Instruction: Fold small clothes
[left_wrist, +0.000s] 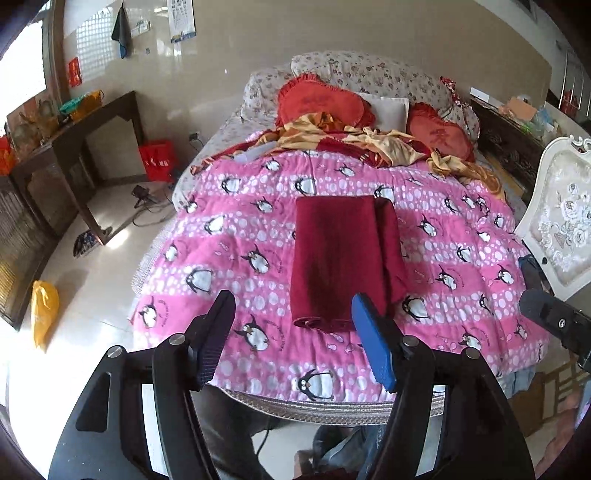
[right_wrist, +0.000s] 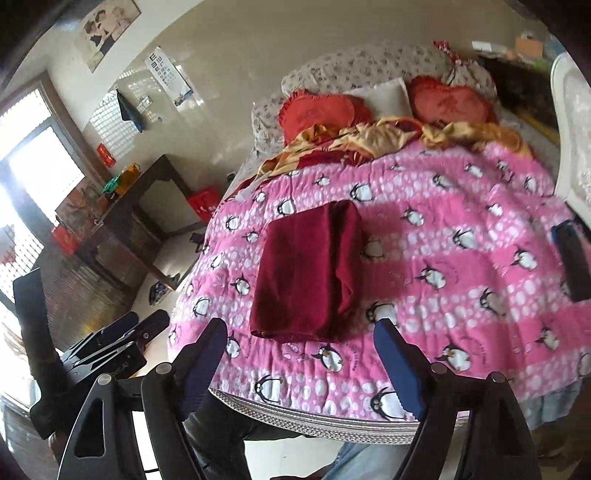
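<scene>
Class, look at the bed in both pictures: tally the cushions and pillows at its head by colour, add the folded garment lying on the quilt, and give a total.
Red heart-shaped cushions: 2 (left red cushion, right red cushion)
White pillow: 1 (white pillow)
Dark red folded garment: 1 (folded garment)
Total: 4

- left gripper (left_wrist: 293, 325): glossy black frame, silver round screws, one ribbed dark pad, one bright blue pad (left_wrist: 373, 343).
- right gripper (right_wrist: 301, 350): black frame with cut-out slots, navy pads.
- person: dark trousers (left_wrist: 221, 421).
</scene>
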